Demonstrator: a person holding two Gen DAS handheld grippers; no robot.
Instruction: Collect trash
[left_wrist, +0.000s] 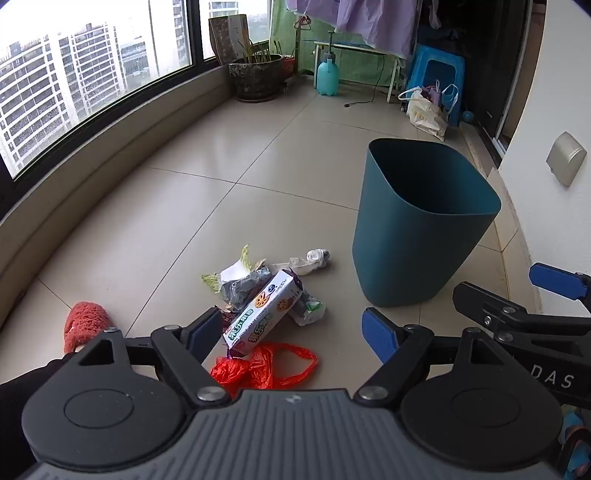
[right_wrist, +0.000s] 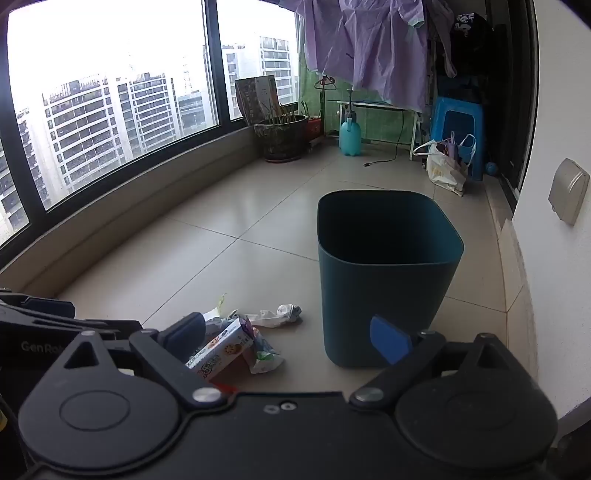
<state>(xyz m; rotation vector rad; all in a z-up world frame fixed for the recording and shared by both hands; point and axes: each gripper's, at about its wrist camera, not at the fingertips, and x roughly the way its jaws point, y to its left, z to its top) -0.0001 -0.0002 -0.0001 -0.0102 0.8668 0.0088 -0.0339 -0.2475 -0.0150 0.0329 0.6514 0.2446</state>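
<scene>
Fingers (left_wrist: 207, 328) of both grippers spread empty above the trash pile (left_wrist: 264, 306), bare tile floor (left_wrist: 221, 166) around the bin (left_wrist: 417, 236).

Black grippers, blue-padded fingers (left_wrist: 380, 334)

Far floor edge: planted pot (left_wrist: 256, 75) by window corner, teal spray bottle (left_wrist: 327, 75), blue stool (left_wrist: 439, 79) (plastic bag (left_wrist: 424, 112) in front).
</scene>
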